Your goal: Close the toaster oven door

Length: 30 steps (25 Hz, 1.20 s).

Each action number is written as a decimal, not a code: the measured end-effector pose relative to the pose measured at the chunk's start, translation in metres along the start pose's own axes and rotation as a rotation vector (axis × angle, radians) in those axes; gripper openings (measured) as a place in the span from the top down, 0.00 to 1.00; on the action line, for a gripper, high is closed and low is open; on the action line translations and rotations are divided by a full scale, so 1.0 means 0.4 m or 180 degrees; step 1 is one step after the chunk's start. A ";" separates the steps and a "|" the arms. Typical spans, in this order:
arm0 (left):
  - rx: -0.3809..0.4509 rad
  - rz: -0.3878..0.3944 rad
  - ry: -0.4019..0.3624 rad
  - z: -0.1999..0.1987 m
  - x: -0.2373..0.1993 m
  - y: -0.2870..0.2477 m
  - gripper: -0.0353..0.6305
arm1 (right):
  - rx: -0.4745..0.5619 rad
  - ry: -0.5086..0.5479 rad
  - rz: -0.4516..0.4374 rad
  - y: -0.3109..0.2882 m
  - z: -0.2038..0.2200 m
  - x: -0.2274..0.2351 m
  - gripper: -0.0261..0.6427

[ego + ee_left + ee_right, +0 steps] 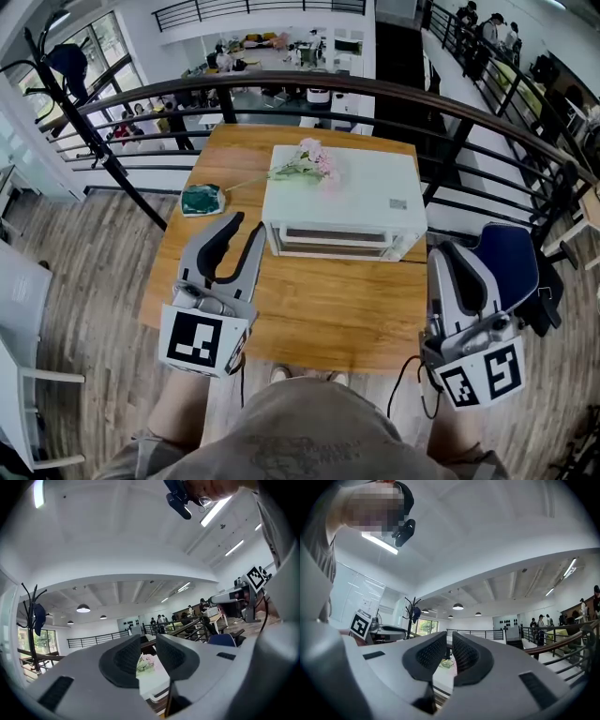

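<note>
Toaster oven [342, 202]: white, at far middle of wooden tabletop [309, 309], front facing the person. Door upright and flush, seen in the head view only. Pink flowers [305, 161] lying on oven top; green object [202, 199] on tabletop just left of oven.

Left gripper [242, 230] over near-left tabletop, clear of oven. Left gripper view: jaws partly apart, nothing held, flowers visible through the gap.

Right gripper [459, 262] beyond right tabletop edge. Right gripper view: jaws almost together, thin slit, empty.
</note>
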<state>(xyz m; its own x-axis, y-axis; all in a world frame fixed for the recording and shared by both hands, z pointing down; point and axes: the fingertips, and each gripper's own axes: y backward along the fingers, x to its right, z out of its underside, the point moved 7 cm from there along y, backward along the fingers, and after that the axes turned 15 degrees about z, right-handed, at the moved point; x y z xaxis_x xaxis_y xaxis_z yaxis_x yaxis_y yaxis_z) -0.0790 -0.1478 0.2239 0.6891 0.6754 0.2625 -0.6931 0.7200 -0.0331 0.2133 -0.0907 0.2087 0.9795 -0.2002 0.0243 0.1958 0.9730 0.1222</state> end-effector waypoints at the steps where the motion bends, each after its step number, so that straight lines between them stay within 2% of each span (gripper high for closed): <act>1: 0.0000 0.0001 0.0005 -0.002 0.005 0.004 0.78 | -0.0005 0.0005 0.0005 0.007 -0.001 0.000 0.88; 7: -0.0123 0.0013 0.0169 0.034 0.026 0.016 0.79 | -0.0190 0.0031 0.0017 0.024 0.040 0.003 0.89; 10: -0.0210 0.0061 0.0165 0.062 0.035 0.020 0.80 | -0.0355 0.0060 -0.0007 0.028 0.075 -0.001 0.89; 14: -0.0336 0.0103 0.0344 0.097 0.051 0.024 0.81 | -0.0567 0.0091 -0.0058 0.031 0.119 -0.010 0.89; 24: -0.0736 0.0264 0.0326 0.226 0.082 0.018 0.83 | -0.1080 0.0153 -0.0193 0.029 0.253 -0.037 0.89; 30: -0.0814 0.0282 0.0404 0.245 0.094 0.027 0.83 | -0.1140 0.0145 -0.0223 0.023 0.263 -0.039 0.89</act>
<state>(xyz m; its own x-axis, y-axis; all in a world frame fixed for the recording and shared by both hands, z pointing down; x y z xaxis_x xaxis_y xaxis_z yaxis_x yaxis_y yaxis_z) -0.0813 -0.1303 0.3281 0.6605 0.7403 0.1255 -0.6871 0.6633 -0.2965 0.1949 -0.0908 0.3139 0.9627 -0.2702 -0.0170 0.2589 0.9373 -0.2332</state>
